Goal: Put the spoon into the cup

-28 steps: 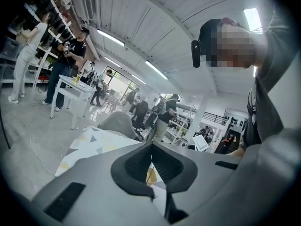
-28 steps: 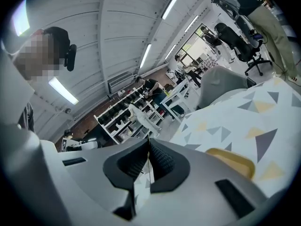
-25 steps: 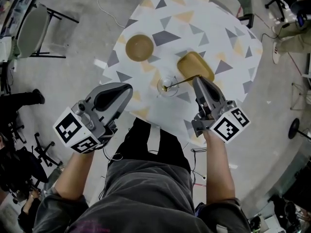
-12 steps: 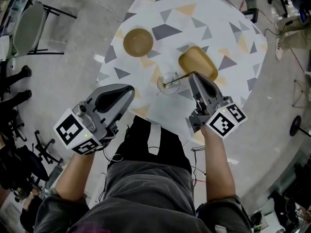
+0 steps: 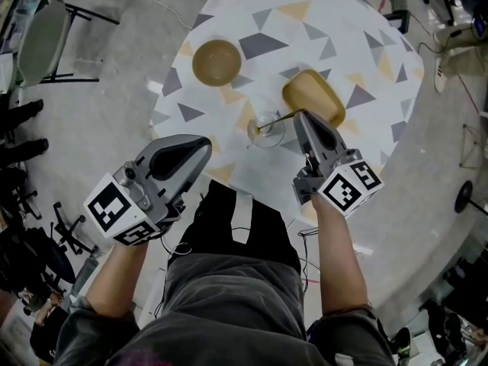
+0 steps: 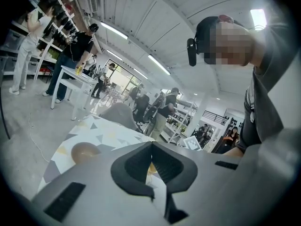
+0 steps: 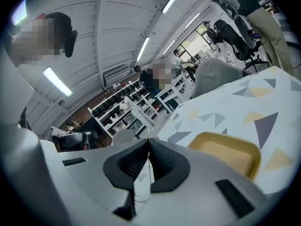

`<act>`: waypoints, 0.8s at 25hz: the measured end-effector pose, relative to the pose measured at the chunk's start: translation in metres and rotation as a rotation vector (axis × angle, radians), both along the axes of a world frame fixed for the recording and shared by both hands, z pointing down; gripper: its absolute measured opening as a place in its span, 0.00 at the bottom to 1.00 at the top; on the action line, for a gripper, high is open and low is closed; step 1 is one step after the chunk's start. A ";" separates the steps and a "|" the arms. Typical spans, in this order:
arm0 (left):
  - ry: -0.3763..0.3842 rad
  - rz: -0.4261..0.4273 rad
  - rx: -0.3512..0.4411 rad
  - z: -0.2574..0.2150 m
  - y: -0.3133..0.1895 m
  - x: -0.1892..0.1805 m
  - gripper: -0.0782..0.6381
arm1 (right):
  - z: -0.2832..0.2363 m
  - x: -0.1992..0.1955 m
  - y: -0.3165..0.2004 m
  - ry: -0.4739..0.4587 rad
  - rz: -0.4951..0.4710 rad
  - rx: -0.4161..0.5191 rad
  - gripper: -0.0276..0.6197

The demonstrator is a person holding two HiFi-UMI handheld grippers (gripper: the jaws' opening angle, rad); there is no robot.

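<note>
spoon (image 5: 279, 121) end in the cup (image 5: 266, 133), frame centre
we pinch its handle in the right gripper (image 5: 300, 116); left gripper (image 5: 204, 140) closed, empty

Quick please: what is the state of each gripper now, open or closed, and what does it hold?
Left gripper: closed, nothing between the fingers.
Right gripper: closed on the handle of the spoon.

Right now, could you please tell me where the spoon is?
In the head view the spoon is near the table's front edge, its bowl end in the cup and its handle pinched by the right gripper, beside the yellow dish.
</note>
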State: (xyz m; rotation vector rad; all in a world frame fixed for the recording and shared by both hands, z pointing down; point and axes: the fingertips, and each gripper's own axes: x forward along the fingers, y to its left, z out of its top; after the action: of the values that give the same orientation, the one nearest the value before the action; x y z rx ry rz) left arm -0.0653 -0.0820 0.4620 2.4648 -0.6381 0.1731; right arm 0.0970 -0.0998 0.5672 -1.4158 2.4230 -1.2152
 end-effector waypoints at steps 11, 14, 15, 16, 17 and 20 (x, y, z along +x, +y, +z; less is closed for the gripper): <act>0.003 0.006 -0.013 0.002 -0.004 0.003 0.13 | 0.018 -0.004 0.000 0.037 -0.016 -0.026 0.08; 0.005 0.006 -0.012 0.003 -0.006 0.005 0.13 | 0.020 -0.005 0.000 0.048 -0.025 -0.026 0.08; 0.005 0.007 -0.011 0.002 -0.007 0.005 0.13 | 0.020 -0.005 0.000 0.051 -0.027 -0.026 0.08; 0.005 0.008 -0.011 0.002 -0.007 0.006 0.13 | 0.021 -0.005 -0.001 0.053 -0.028 -0.028 0.08; 0.005 0.009 -0.010 0.001 -0.008 0.007 0.13 | 0.021 -0.005 -0.001 0.055 -0.030 -0.031 0.08; 0.004 0.011 -0.008 -0.003 -0.011 0.009 0.13 | 0.021 -0.005 -0.002 0.057 -0.036 -0.048 0.08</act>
State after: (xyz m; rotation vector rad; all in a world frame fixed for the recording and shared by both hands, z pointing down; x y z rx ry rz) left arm -0.0559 -0.0933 0.4594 2.4606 -0.6209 0.1748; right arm 0.0924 -0.1014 0.5883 -1.4452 2.4827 -1.2662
